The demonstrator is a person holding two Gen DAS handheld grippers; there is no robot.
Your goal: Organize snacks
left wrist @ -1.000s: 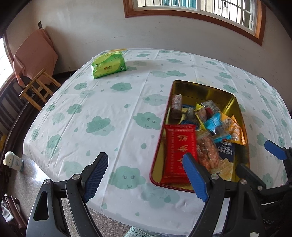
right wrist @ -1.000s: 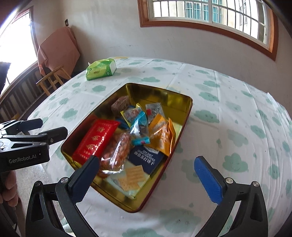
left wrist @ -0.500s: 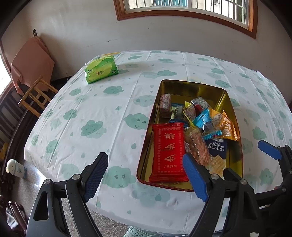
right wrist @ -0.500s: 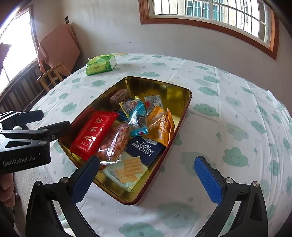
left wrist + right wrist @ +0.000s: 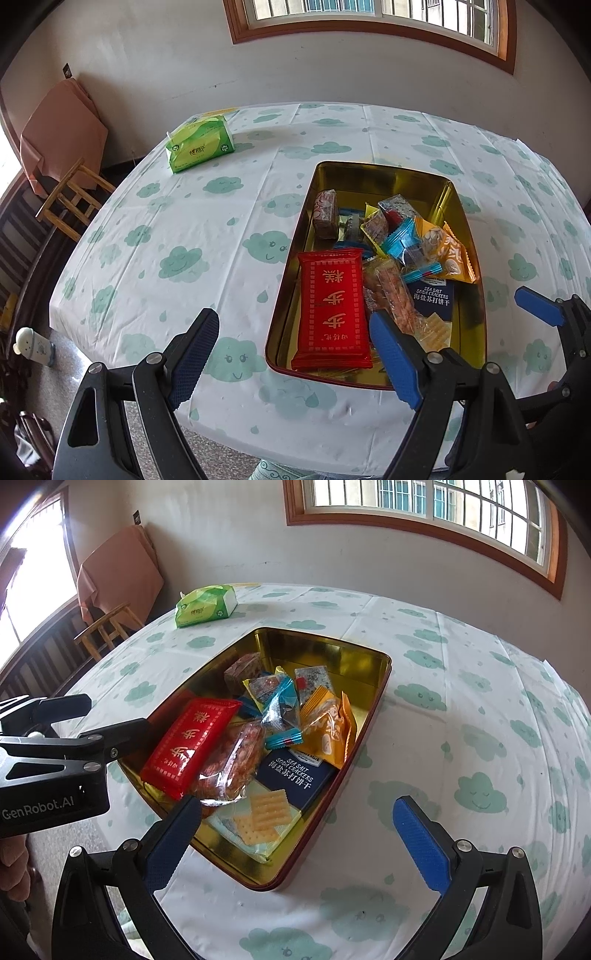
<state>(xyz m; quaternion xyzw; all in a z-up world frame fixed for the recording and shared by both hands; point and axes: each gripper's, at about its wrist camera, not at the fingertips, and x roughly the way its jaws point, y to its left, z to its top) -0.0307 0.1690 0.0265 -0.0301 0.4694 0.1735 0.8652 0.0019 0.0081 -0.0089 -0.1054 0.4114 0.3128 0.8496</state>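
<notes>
A gold tin (image 5: 384, 173) (image 5: 332, 653) with a red outer wall sits on the table and holds several snack packs. Among them are a red packet (image 5: 332, 306) (image 5: 192, 742), a blue sea salt cracker box (image 5: 432, 295) (image 5: 295, 775), an orange packet (image 5: 447, 251) (image 5: 328, 723) and a clear bag of orange snacks (image 5: 229, 764). My left gripper (image 5: 295, 358) is open and empty, hovering above the tin's near left corner. My right gripper (image 5: 295, 842) is open and empty, above the tin's near end. The right gripper's blue fingers (image 5: 539, 310) show at the left view's right edge.
A green tissue pack (image 5: 199, 147) (image 5: 205, 607) lies at the table's far left. The table (image 5: 184, 221) has a white cloth with green clouds. A wooden stool (image 5: 70, 195) and a draped folded table (image 5: 59, 125) stand beyond its left edge. A small white bottle (image 5: 33, 343) stands on the floor.
Both views have shifted slightly; the tin sits a little further left in the left view and closer in the right view. Both grippers stay open.
</notes>
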